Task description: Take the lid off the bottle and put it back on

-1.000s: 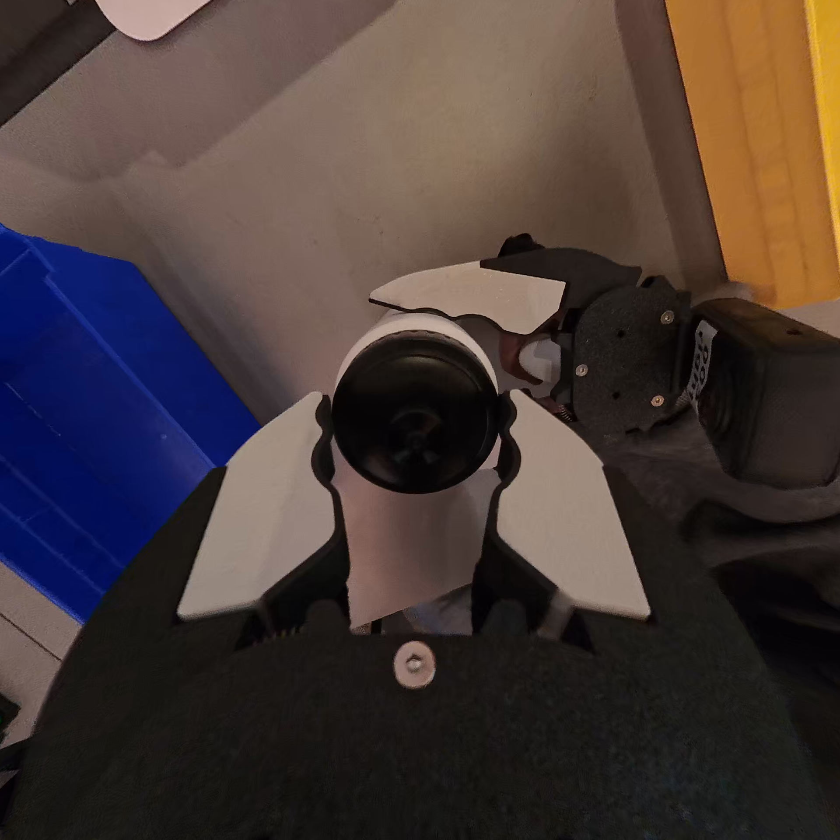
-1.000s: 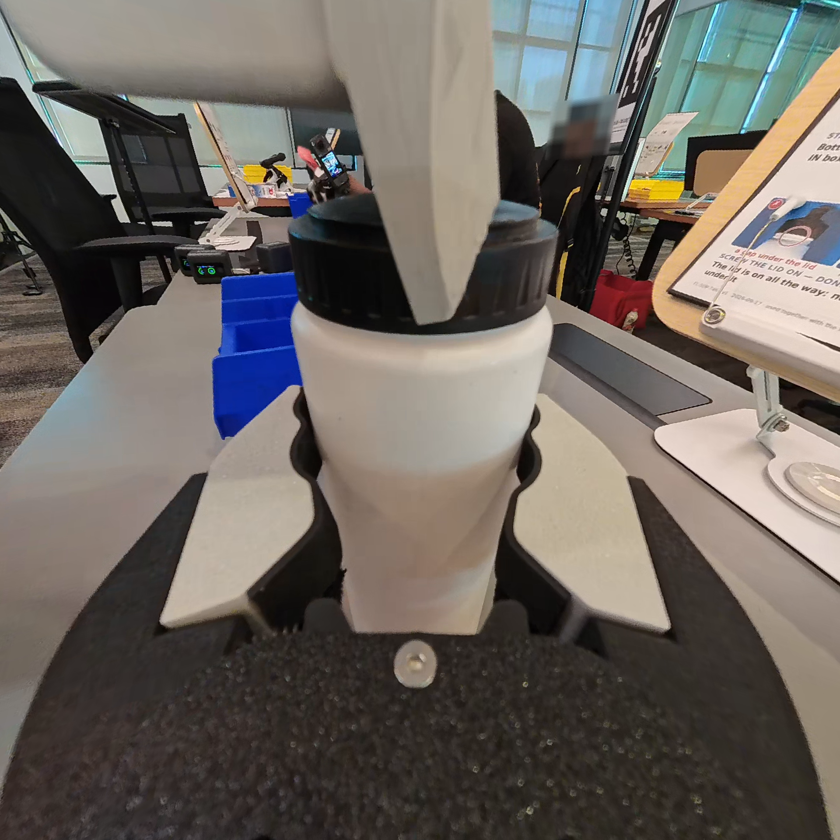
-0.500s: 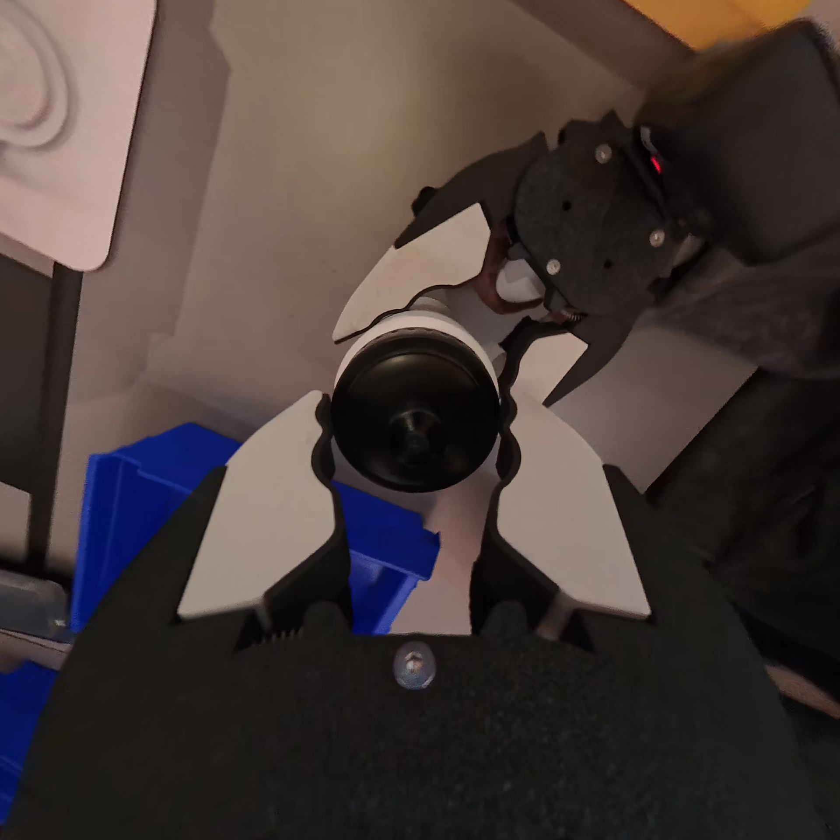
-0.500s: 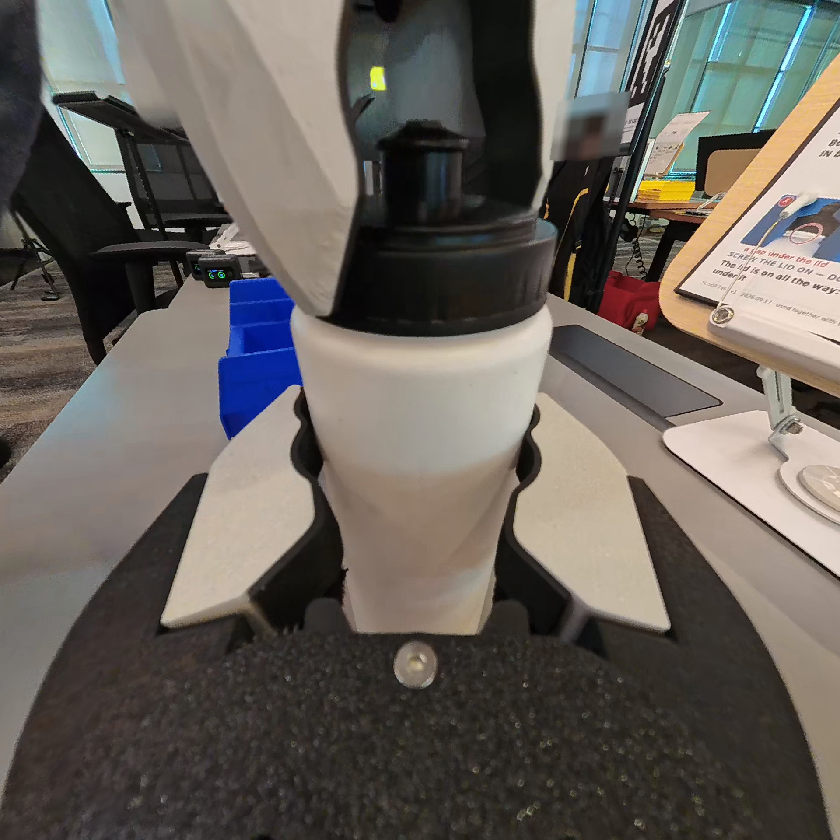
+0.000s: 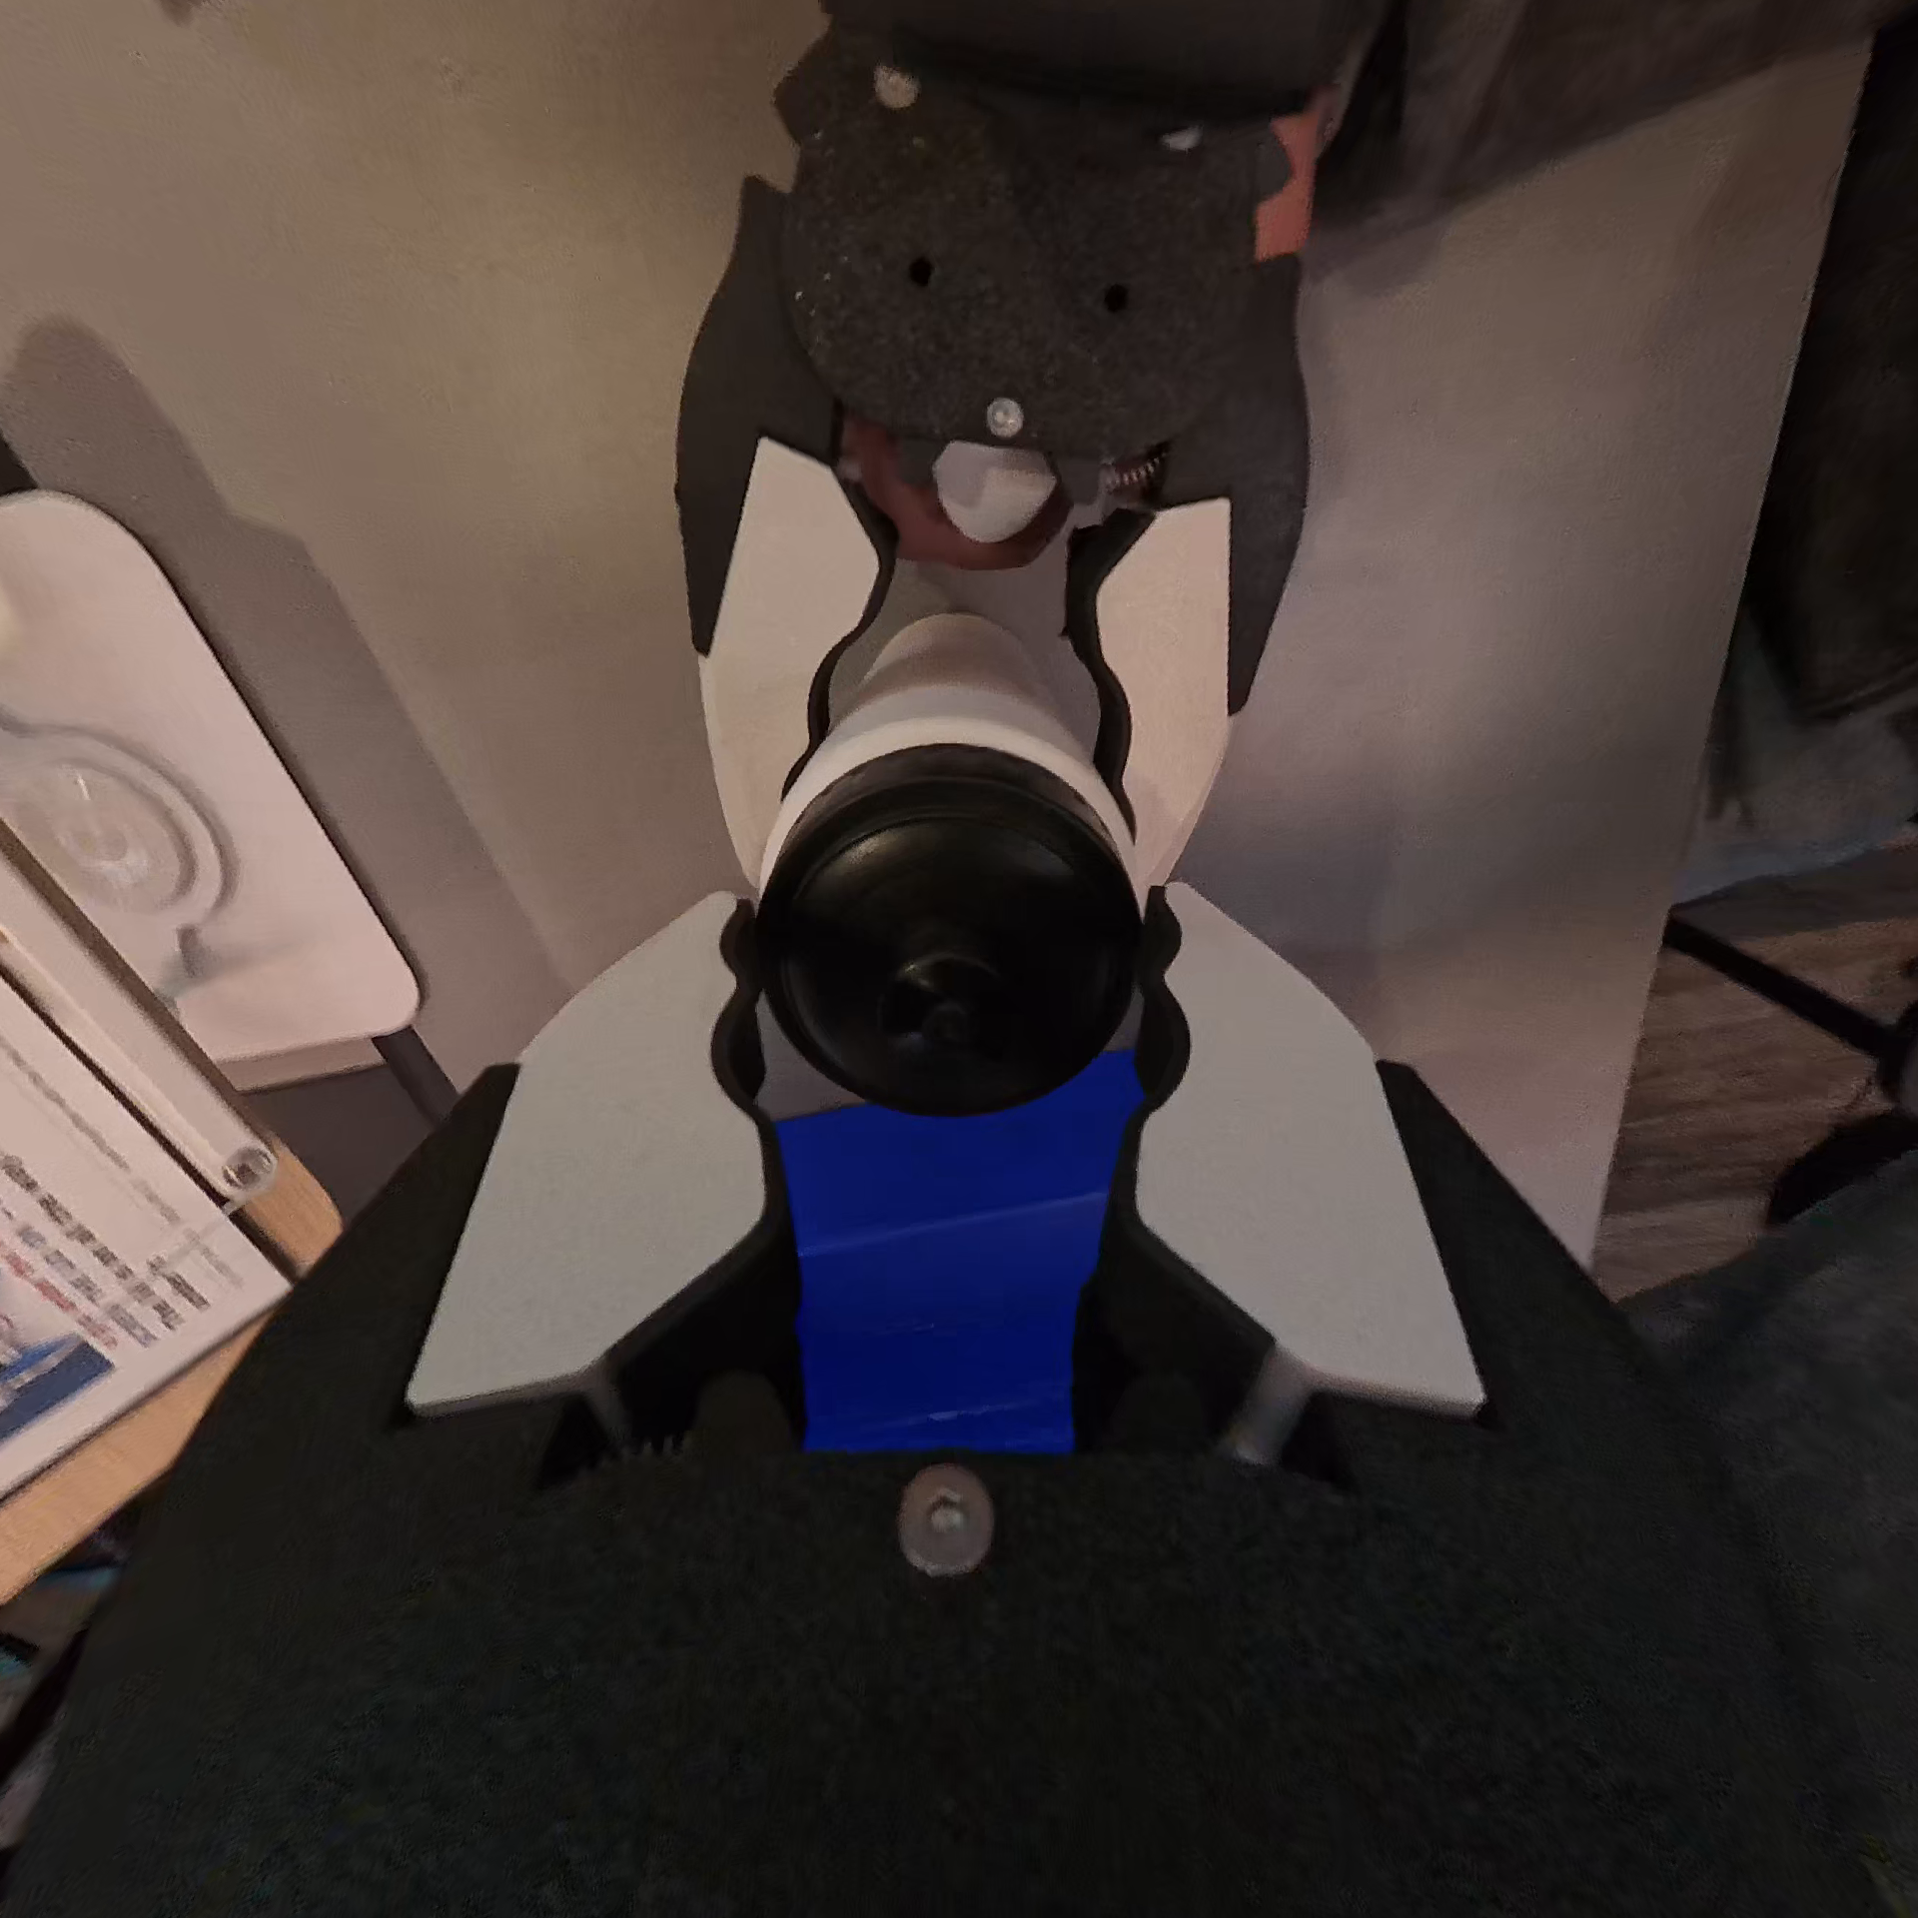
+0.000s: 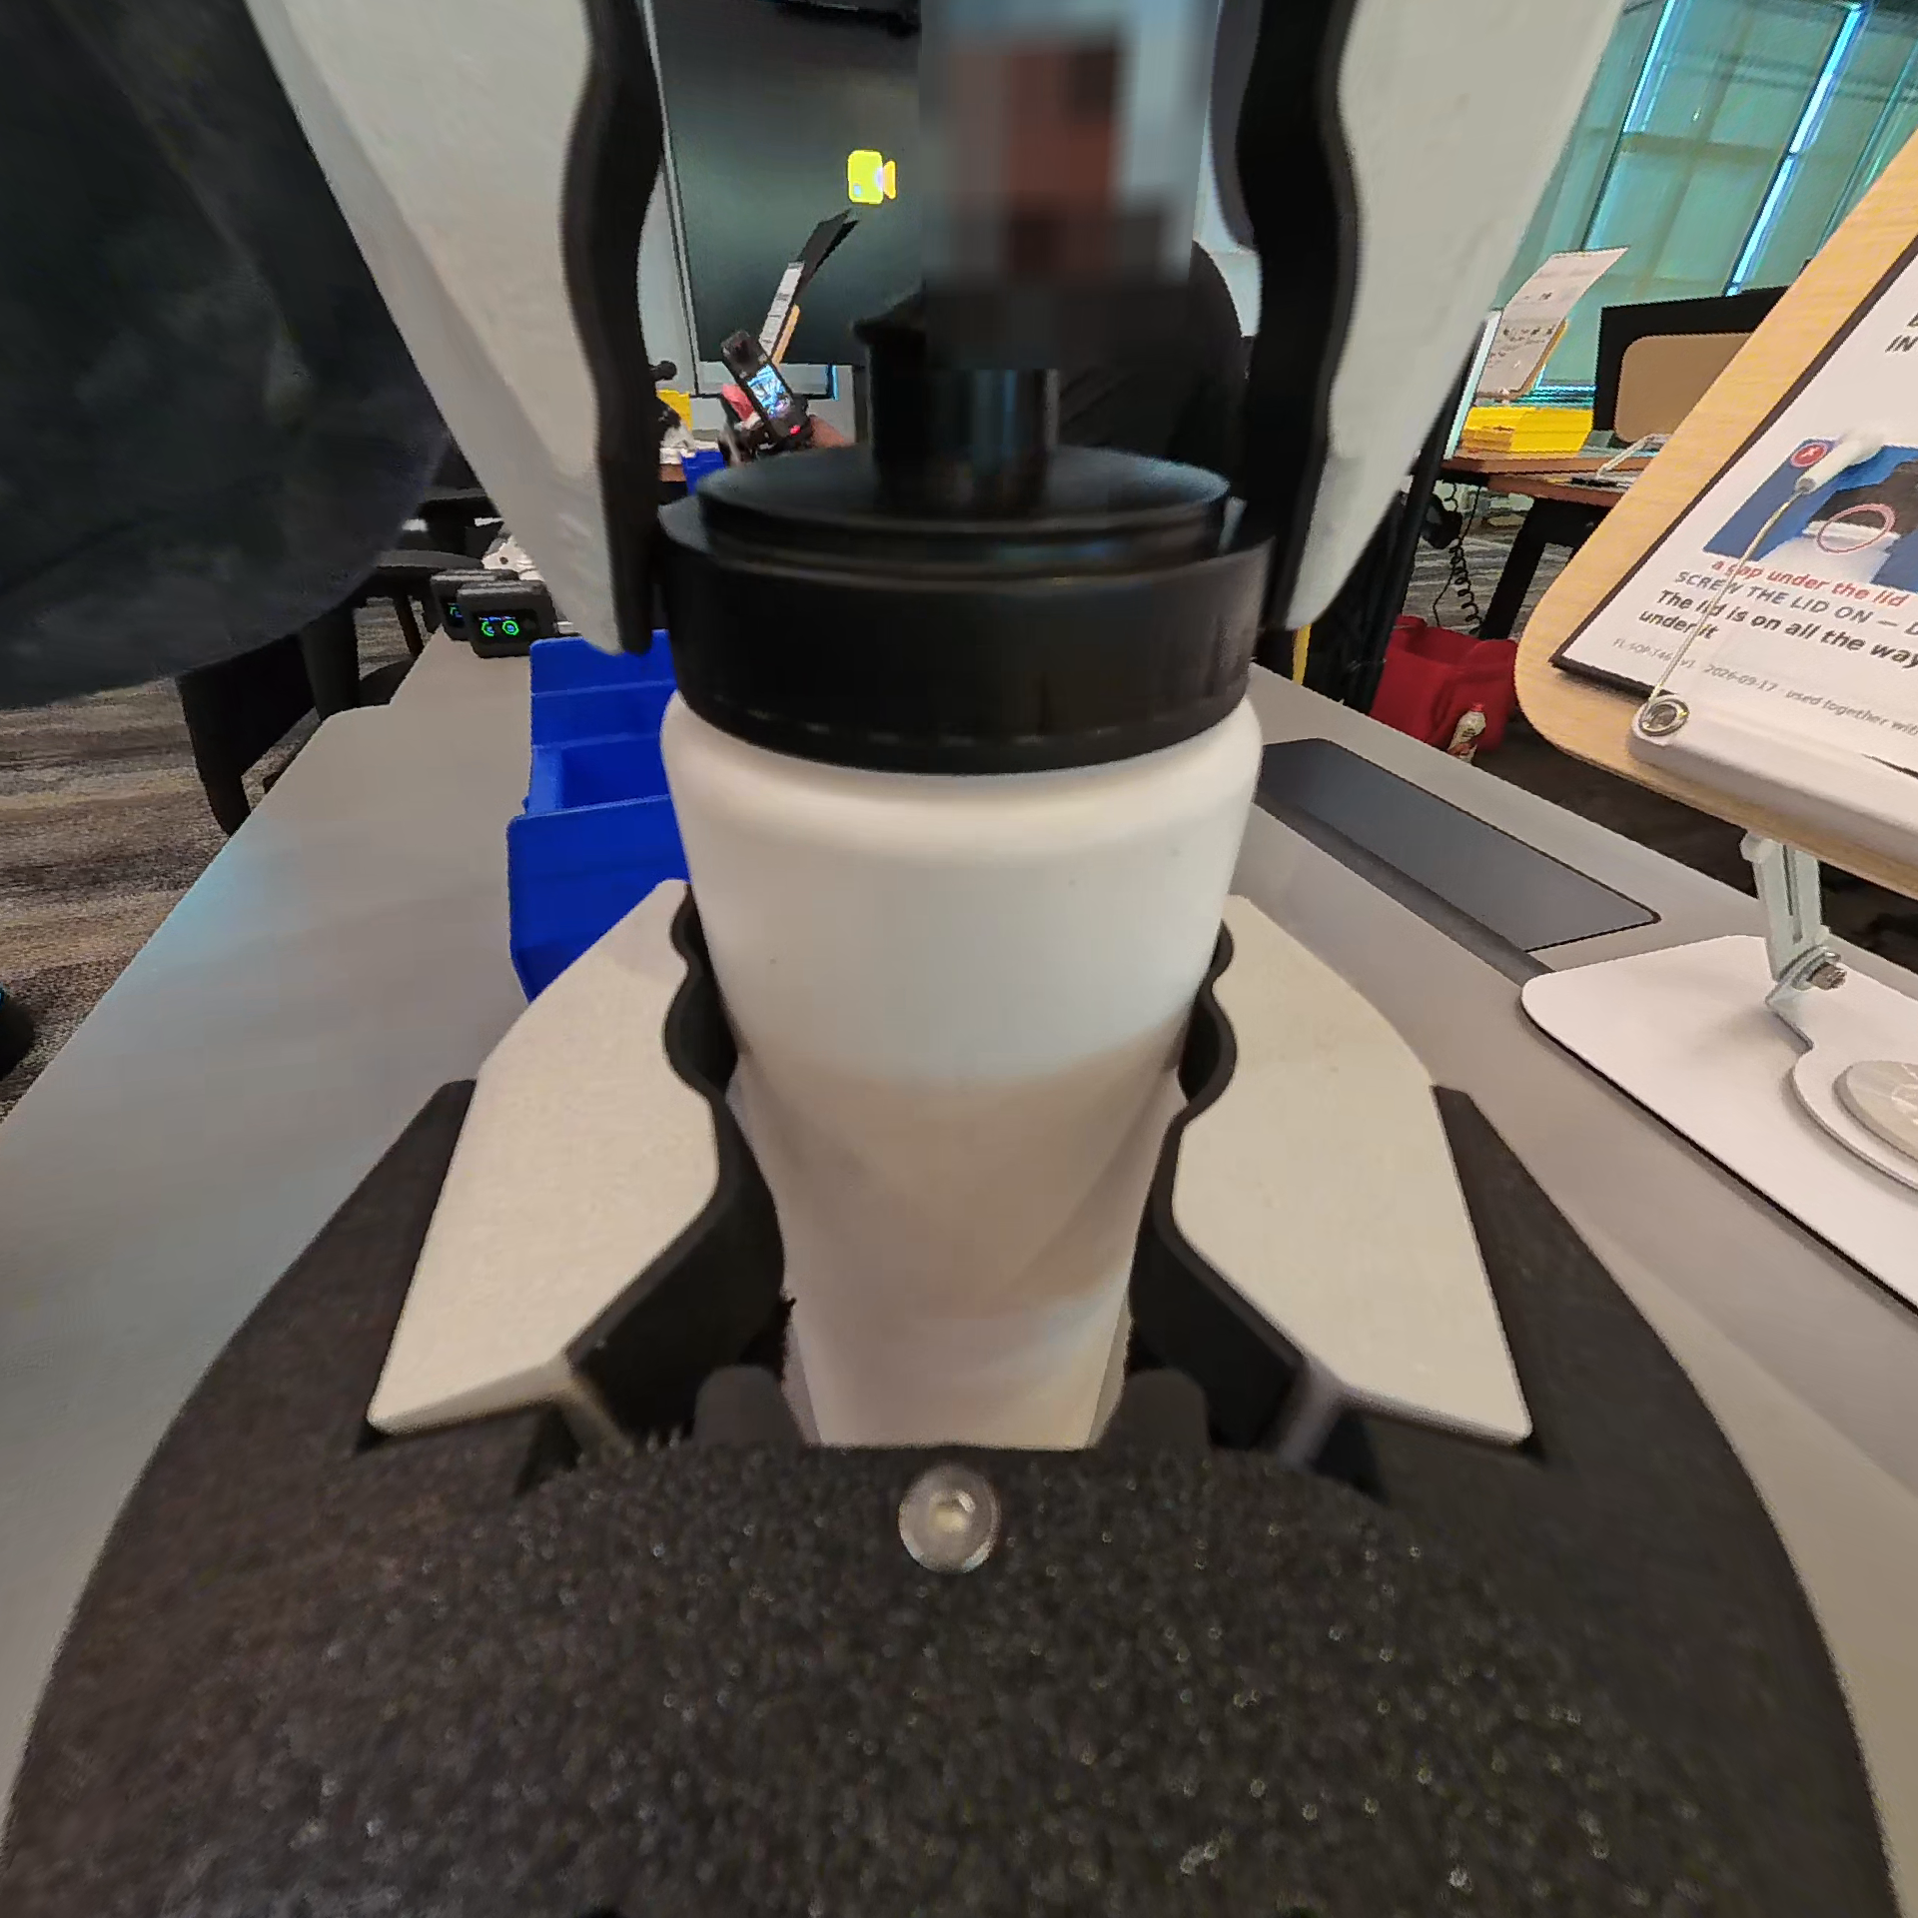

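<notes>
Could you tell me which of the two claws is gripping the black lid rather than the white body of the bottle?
The left claw, reaching down from above, clamps the black lid. The right claw grips the white bottle body from the side instead.

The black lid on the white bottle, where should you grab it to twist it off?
Grab the lid by its ribbed round rim, coming straight down from above, one finger on each side. The thin spout in the middle is too small to turn it by. The left gripper already sits that way, while the right gripper clamps the upright bottle low on its body.
</notes>
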{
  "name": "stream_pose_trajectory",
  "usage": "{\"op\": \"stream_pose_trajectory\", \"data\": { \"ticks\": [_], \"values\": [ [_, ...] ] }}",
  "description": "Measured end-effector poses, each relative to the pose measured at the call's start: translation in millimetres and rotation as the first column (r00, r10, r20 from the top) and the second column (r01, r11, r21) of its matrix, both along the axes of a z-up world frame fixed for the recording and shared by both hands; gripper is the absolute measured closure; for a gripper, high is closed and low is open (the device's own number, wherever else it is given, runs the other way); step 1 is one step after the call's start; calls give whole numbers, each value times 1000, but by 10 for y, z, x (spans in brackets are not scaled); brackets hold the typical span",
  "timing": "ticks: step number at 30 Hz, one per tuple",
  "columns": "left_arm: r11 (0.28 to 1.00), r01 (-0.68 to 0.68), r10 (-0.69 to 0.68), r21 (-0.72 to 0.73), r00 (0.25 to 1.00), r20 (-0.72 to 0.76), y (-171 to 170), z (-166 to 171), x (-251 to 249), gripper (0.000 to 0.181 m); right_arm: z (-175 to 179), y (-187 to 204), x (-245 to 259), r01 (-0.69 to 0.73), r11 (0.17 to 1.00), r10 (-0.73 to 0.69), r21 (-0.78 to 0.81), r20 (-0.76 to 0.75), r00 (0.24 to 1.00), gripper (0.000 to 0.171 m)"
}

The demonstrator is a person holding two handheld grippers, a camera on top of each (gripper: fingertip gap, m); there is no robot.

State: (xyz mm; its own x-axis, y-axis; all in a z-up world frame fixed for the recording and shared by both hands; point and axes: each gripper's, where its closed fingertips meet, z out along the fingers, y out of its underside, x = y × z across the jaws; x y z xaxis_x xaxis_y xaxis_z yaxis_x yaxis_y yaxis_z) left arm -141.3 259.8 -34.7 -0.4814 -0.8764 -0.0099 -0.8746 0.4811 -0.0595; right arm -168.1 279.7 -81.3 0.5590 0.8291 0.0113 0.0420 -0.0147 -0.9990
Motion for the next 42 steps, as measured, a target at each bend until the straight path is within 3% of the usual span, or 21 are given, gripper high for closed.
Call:
{"op": "stream_pose_trajectory", "data": {
  "ticks": [5,9,15,18,19,21,24,30,36,40,42],
  "values": [
    [987,156,-153,-44,986,70,-28,2,3,111,1,-22,-9,-26,1000,26,0,-3,1000,85],
    [987,157,-155,-39,986,60,-18,3,-3,111,4,-12,-16,-28,1000,27,-2,-11,1000,85],
    [1000,-28,29,-12,990,137,-17,43,0,107,1,-8,-24,-15,1000,15,-1,-6,1000,85],
    [969,-241,246,-50,943,225,14,241,74,88,2,-7,-24,-15,1000,15,1,-6,1000,85],
    [941,-330,337,-71,904,263,41,312,112,93,2,-6,-25,-14,1000,14,1,-8,1000,85],
    [854,-509,515,-103,802,304,110,393,146,83,2,-3,-27,-13,1000,13,2,-9,1000,85],
    [684,-725,713,-85,639,290,190,373,47,81,1,1,-27,-9,1000,9,-1,-3,1000,84],
    [330,-924,940,-193,302,159,70,210,29,77,-4,-1,-25,-7,1000,7,-5,5,1000,84],
    [202,-972,975,-122,189,113,67,68,-13,80,-2,-5,-23,-2,1000,2,-5,5,1000,84],
    [185,-979,978,-83,176,108,54,37,-21,112,-1,-7,-22,-1,1000,1,-4,2,1000,84],
    [159,-983,985,-87,151,88,42,16,-25,111,0,-9,-20,-2,1000,2,-3,3,1000,84]
  ]
}}
